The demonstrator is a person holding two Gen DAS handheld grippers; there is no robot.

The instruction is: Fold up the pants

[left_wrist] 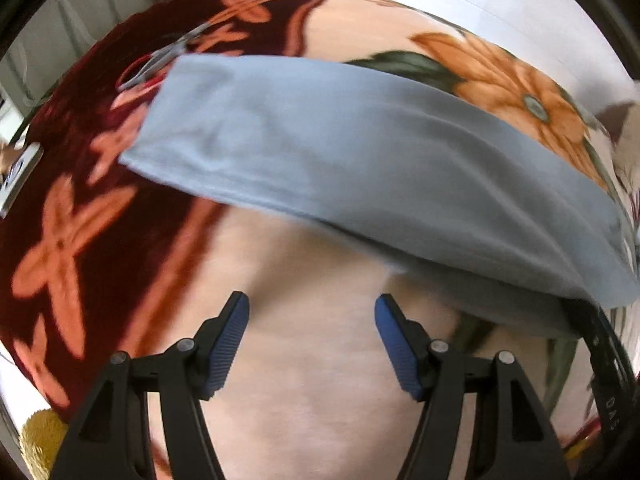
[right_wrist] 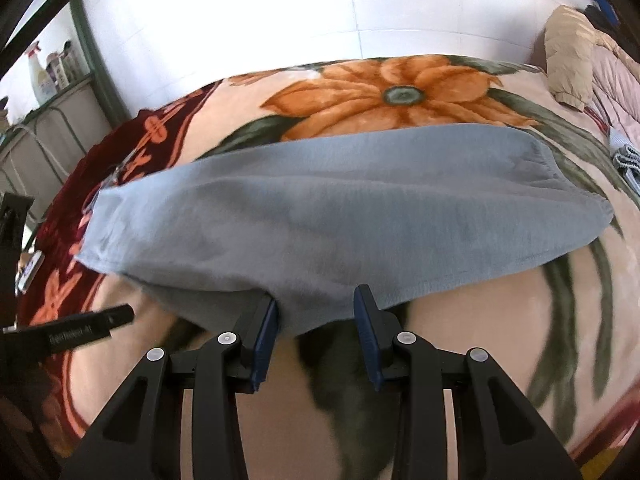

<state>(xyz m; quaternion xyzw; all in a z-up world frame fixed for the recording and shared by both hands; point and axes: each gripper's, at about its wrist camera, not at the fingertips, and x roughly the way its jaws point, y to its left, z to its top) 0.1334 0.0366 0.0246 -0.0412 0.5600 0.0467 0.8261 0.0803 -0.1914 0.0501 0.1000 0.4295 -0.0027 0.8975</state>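
A floral blanket point(right_wrist: 400, 92), cream with big orange flowers, green leaves and a dark red patterned border, covers the whole work surface and fills most of both views. Across it lie the pale blue pants point(left_wrist: 360, 160), folded lengthwise into one long band that runs from the red border on the left towards the orange flower on the right; in the right wrist view the gathered waistband end sits at the right. The right gripper point(right_wrist: 316, 312) has the near edge of the pants between its blue pads, the cloth bunched there and lifted off the blanket, with a dark shadow beneath; the jaws stand fairly narrow with the fabric pinched in them. The left gripper point(left_wrist: 312, 320) hangs over bare cream blanket just short of the pants' near edge, its jaws wide apart with nothing between them. A pair of scissors point(left_wrist: 160, 60) lies on the red border, just beside the far left end of the pants.
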